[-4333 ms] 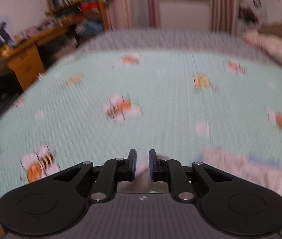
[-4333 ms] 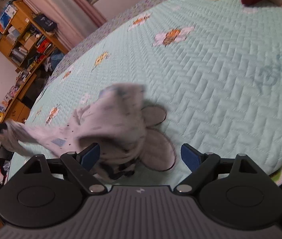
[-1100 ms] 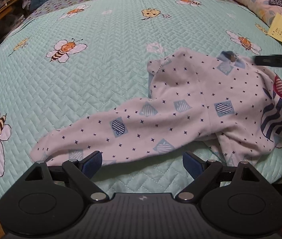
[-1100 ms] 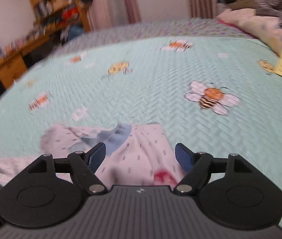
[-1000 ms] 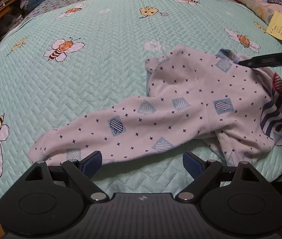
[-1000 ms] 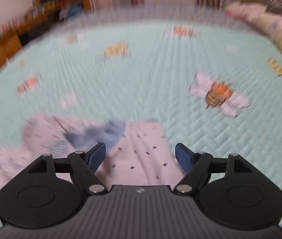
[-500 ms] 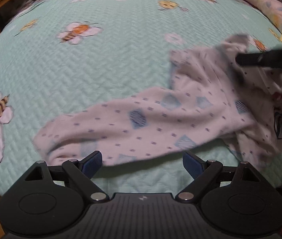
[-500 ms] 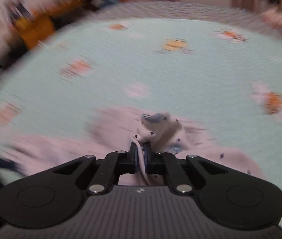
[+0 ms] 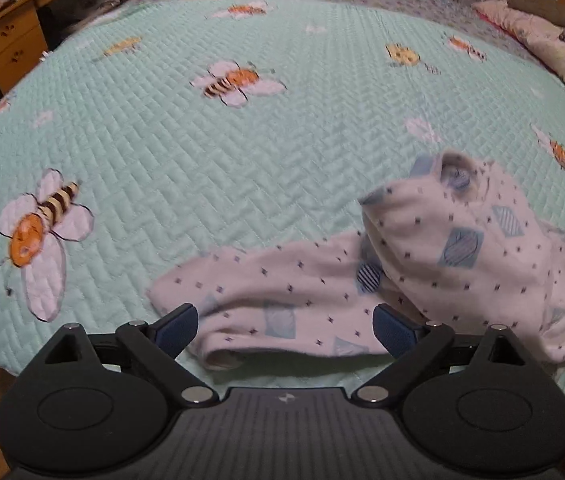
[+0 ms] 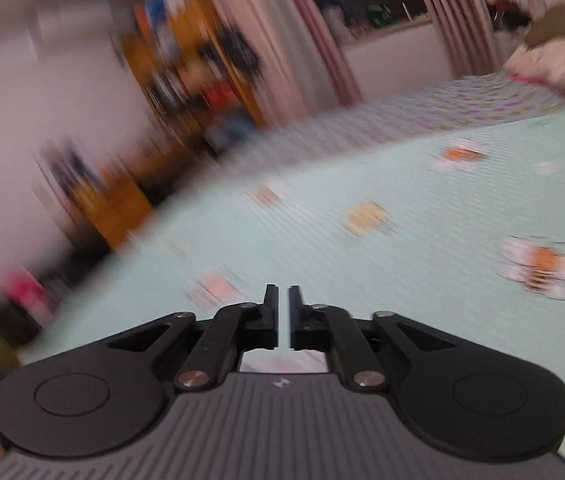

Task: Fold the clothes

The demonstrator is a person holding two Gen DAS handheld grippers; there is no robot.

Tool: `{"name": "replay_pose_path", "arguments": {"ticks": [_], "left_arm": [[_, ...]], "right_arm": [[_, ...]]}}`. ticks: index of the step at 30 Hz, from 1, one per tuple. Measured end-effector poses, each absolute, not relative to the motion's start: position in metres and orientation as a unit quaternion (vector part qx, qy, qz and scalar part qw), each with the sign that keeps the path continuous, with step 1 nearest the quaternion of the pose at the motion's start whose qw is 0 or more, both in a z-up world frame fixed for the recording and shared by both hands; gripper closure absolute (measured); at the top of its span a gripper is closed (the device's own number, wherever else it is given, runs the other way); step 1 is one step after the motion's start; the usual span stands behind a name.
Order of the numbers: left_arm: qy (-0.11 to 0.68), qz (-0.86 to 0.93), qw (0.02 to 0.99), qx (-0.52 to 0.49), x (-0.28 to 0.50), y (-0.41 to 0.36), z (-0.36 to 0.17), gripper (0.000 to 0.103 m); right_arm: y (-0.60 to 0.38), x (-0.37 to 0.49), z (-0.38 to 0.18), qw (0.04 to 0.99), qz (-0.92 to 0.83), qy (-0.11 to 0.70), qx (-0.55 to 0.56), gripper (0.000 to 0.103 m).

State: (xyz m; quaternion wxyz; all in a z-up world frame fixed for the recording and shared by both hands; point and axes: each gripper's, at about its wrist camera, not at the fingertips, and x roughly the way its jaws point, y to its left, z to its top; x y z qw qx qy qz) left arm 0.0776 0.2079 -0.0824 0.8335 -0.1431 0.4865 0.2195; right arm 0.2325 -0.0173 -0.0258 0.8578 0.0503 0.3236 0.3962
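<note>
Two views, and they tell us very different things. From the left wrist we get a fairly sharp look down onto the mint quilt [image 9: 242,140] with its stitched bees, and the white dotted garment [image 9: 442,248] fills the lower right of the frame. Its body is bunched up in a hump at the right, pale blue collar edge at the top, while one long limb trails leftward and lies flat along the bottom. The right wrist view shows us none of that clearly: it is smeared with motion blur, looking across the quilt [image 10: 402,220] toward a bookshelf [image 10: 194,72] and pink curtains [image 10: 314,40] in the upper part of the frame, and only a pale patch shows low down behind the fingers.

Now the grippers. We see the left gripper [image 9: 284,330] spread wide, blue pads far apart, and the garment's long limb lies right between the fingertips at the bottom centre, with neither pad pressing on it. The right gripper [image 10: 283,300] has its fingers a narrow slit apart and parting; we see no cloth in that slit, just quilt beyond. A wooden desk [image 9: 10,44] sits at the upper left of the left view, pillows [image 9: 542,36] at the upper right.
</note>
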Motion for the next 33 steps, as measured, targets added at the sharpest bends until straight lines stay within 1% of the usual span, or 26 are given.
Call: {"name": "replay_pose_path", "arguments": {"ticks": [1,2,3,4,8,11,12,13,14,15,18,22,25,28,31,32,33], "left_arm": [[0.491,0.216,0.831,-0.146,0.079,0.207,-0.087,0.008],[0.496,0.213,0.829,-0.148,0.08,0.206,-0.091,0.008],[0.498,0.211,0.828,-0.149,0.081,0.204,-0.093,0.008],[0.497,0.208,0.829,-0.149,0.08,0.203,-0.093,0.008],[0.491,0.213,0.834,-0.137,0.076,0.2,-0.089,0.008],[0.488,0.222,0.835,-0.12,0.074,0.201,-0.086,0.008],[0.49,0.226,0.834,-0.114,0.074,0.201,-0.087,0.008],[0.491,0.23,0.833,-0.109,0.074,0.202,-0.087,0.008],[0.491,0.231,0.833,-0.108,0.073,0.203,-0.088,0.008],[0.491,0.231,0.833,-0.108,0.072,0.204,-0.089,0.008],[0.487,0.229,0.834,-0.119,0.069,0.211,-0.089,0.008],[0.48,0.232,0.839,-0.114,0.07,0.211,-0.088,0.008],[0.478,0.211,0.847,-0.096,0.092,0.202,-0.085,0.008],[0.469,0.17,0.863,-0.082,0.124,0.182,-0.079,0.008],[0.471,0.116,0.87,-0.082,0.155,0.155,-0.068,0.008],[0.472,0.105,0.872,-0.074,0.163,0.144,-0.066,0.008],[0.477,0.104,0.871,-0.06,0.172,0.133,-0.065,0.008]], "right_arm": [[-0.011,0.226,-0.037,0.851,0.4,0.339,0.034,0.074],[-0.002,0.217,-0.045,0.843,0.412,0.346,0.025,0.063],[0.007,0.209,-0.054,0.833,0.425,0.353,0.018,0.042],[0.02,0.2,-0.06,0.826,0.44,0.352,0.0,0.032],[0.081,0.162,-0.077,0.799,0.495,0.323,-0.109,0.03],[0.117,0.144,-0.1,0.792,0.495,0.305,-0.187,0.031],[0.125,0.141,-0.11,0.786,0.498,0.302,-0.209,0.042],[0.13,0.136,-0.12,0.778,0.502,0.302,-0.226,0.077],[0.133,0.132,-0.129,0.774,0.501,0.305,-0.238,0.092],[0.13,0.133,-0.129,0.781,0.494,0.304,-0.231,0.096],[0.11,0.145,-0.117,0.816,0.463,0.293,-0.182,0.096],[0.043,0.17,-0.065,0.879,0.397,0.257,-0.062,0.096],[0.003,0.189,-0.044,0.902,0.351,0.249,-0.04,0.096],[-0.017,0.205,-0.043,0.908,0.318,0.271,-0.035,0.096],[-0.03,0.22,-0.058,0.903,0.278,0.329,-0.009,0.095],[-0.031,0.224,-0.066,0.897,0.269,0.351,-0.002,0.092],[-0.03,0.225,-0.074,0.889,0.257,0.379,-0.007,0.086]]}}
